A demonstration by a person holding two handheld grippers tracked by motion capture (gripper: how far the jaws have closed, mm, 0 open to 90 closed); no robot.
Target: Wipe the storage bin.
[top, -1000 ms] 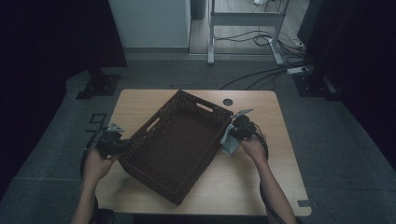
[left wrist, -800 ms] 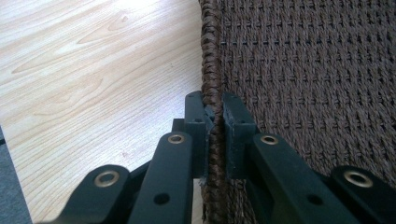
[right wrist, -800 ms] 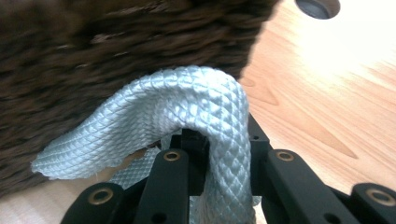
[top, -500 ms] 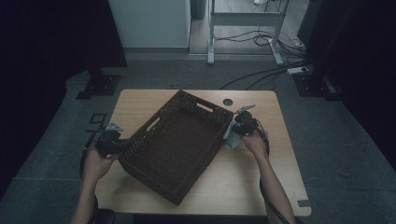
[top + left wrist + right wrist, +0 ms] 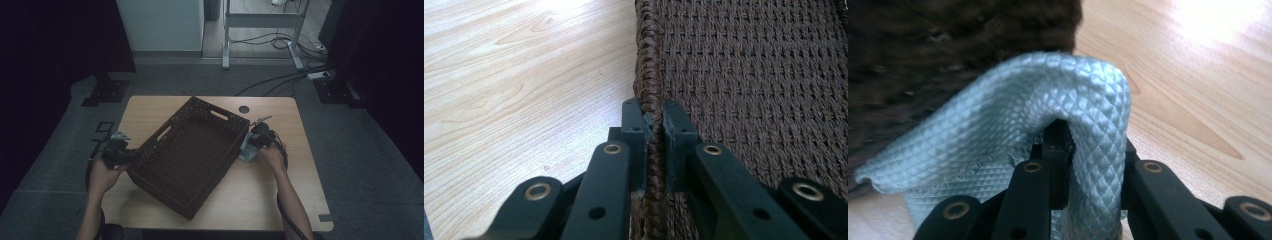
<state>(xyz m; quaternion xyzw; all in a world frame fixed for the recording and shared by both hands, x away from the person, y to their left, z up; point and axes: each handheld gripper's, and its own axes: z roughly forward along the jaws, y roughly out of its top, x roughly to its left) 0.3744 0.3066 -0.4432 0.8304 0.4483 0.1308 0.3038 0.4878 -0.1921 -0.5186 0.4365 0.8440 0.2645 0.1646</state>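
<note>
A dark brown woven basket (image 5: 190,152) sits slantwise on the wooden table (image 5: 280,200). My left gripper (image 5: 125,156) is shut on the basket's near left rim (image 5: 651,75), one jaw outside the wall and one inside. My right gripper (image 5: 252,142) holds a pale blue textured cloth (image 5: 247,150) pinched between its jaws beside the basket's right wall. In the right gripper view the cloth (image 5: 1048,125) drapes over the jaws, right against the dark basket wall (image 5: 948,45).
A round cable hole (image 5: 244,109) lies in the table's far side. Bare table top stretches in front of and to the right of the basket. Cables and a metal frame (image 5: 260,35) lie on the floor beyond the table.
My right gripper has sunk a little with the cloth, nearer the table beside the basket. The left gripper and the basket have kept still.
</note>
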